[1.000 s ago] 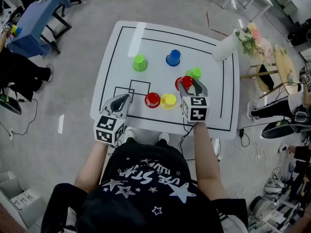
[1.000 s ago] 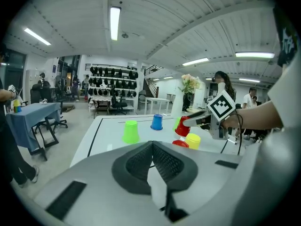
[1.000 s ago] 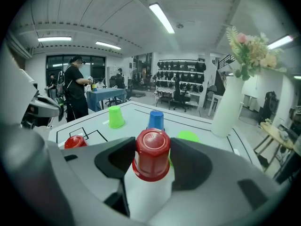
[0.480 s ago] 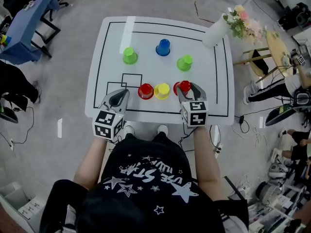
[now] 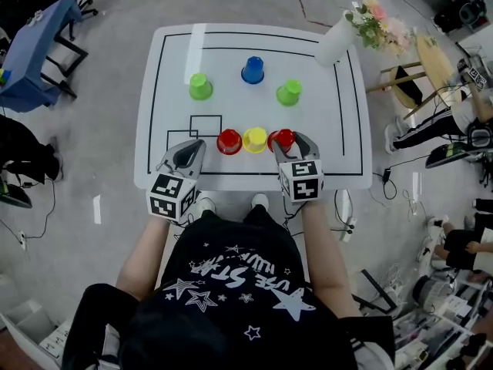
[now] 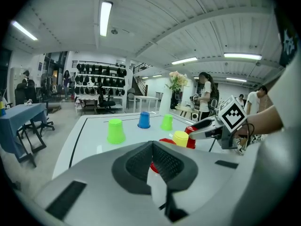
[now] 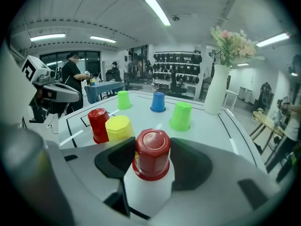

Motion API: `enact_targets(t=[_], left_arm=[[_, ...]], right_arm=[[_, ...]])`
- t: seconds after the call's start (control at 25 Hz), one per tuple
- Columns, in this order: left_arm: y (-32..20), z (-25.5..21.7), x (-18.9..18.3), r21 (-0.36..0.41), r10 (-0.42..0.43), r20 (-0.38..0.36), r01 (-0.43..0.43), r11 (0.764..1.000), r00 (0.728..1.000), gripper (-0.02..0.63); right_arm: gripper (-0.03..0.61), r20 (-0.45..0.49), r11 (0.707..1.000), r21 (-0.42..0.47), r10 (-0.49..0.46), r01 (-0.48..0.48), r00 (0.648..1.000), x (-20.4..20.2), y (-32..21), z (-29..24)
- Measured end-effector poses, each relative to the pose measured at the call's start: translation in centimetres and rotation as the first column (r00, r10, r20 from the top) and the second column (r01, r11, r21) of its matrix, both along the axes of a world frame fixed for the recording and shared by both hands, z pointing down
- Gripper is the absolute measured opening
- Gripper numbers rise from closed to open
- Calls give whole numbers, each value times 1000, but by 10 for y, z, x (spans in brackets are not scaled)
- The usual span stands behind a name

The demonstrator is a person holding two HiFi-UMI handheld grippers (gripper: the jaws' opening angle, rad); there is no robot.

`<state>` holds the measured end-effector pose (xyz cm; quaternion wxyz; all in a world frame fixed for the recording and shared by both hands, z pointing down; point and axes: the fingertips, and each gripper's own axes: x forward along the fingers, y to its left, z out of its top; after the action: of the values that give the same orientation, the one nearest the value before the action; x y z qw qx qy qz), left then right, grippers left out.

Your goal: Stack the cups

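Well, surface: white, marked with black lines, and carrying six upturned cups in two rows.
Far row: left green cup, blue cup and right green cup, all well apart from one another.
Near row: left red cup, with the yellow cup just beside it and the right red cup just beside the yellow one (a tight little line).
Right hand-held gripper: its jaws stand fairly wide, one on each side of the right red cup, with the pads against its sides. I cannot tell whether the cup's rim sits on the surface.
Left hand-held gripper: its jaws are closed tip to tip with nothing between them. It sits over the near edge of the surface, left of the left red cup and apart from it.
Vase: white, holding flowers, at the far right corner.
Stacking: each cup stands alone.
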<state>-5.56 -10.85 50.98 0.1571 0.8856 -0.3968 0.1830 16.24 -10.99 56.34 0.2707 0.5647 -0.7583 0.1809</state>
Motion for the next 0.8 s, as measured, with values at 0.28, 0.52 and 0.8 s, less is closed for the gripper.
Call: enact_targets(t=[0.28,0.52,0.8], left_arm=[[-2,0,0,-6,24,1,-24,1000,1000,11],[-3,3,4,-9,39,0,-39,999,999,11],[-8,6,8,-13,31,2,-31,999,1000,11]], right_arm=[[237,-22,999,-4,36,-36,999,0,5,-1],[238,16,999,1,45,-45,999,-2,5,-2],[287,36,1000,11,23,-24,999,0,9,-2]])
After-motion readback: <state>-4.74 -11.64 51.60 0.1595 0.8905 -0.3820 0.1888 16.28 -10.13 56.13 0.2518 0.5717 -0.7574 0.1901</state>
